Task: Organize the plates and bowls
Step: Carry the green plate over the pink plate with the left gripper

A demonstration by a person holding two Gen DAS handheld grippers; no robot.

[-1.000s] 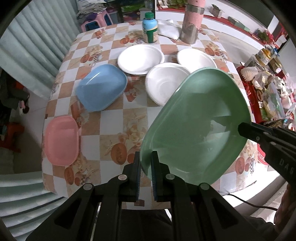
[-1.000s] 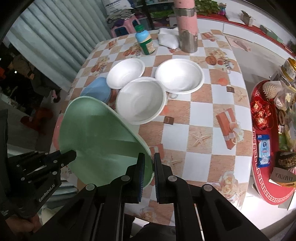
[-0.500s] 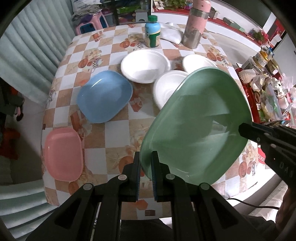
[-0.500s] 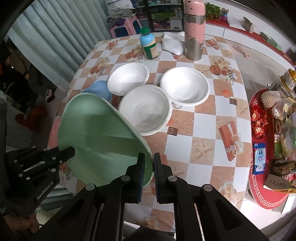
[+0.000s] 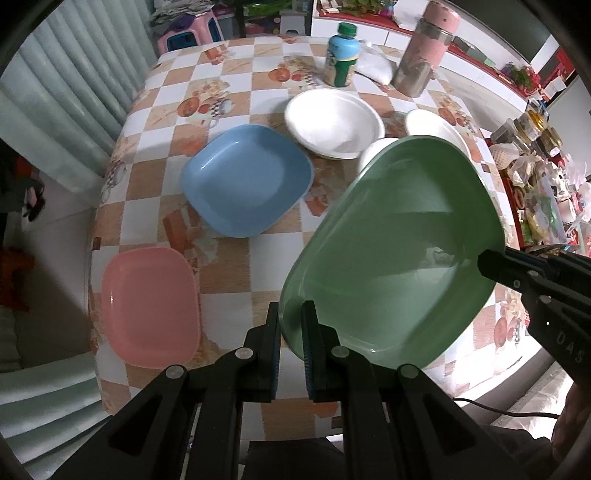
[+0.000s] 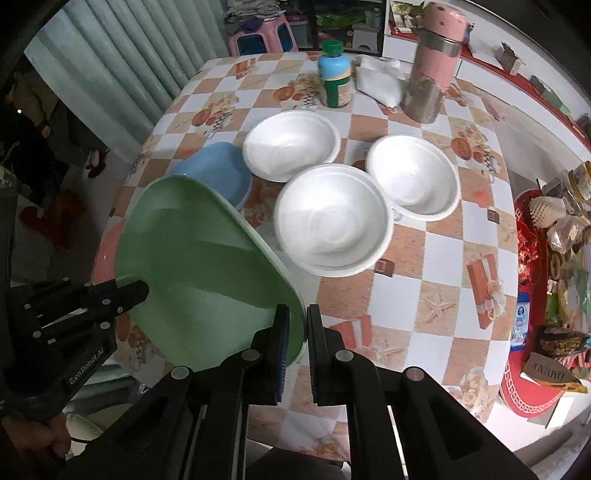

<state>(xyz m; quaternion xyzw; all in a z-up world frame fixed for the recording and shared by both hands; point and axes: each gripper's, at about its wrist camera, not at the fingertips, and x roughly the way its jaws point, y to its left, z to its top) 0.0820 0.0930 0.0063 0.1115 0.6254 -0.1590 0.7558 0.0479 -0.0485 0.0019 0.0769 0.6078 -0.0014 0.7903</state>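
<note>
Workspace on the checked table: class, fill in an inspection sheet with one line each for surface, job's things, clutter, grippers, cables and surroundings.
Surface: table under a checked orange-and-white cloth.
Job's things: green plastic plate held tilted above the table; blue plastic plate, pink plastic plate and three white foam bowls resting on it.
Clutter: green-capped bottle, pink and steel flask, white bag.
Grippers: left gripper and right gripper each shut on the green plate's rim, at opposite sides.
Cables: thin black cable below the right gripper.
Surroundings: pleated curtain, pink stool, red tray of snacks.
</note>
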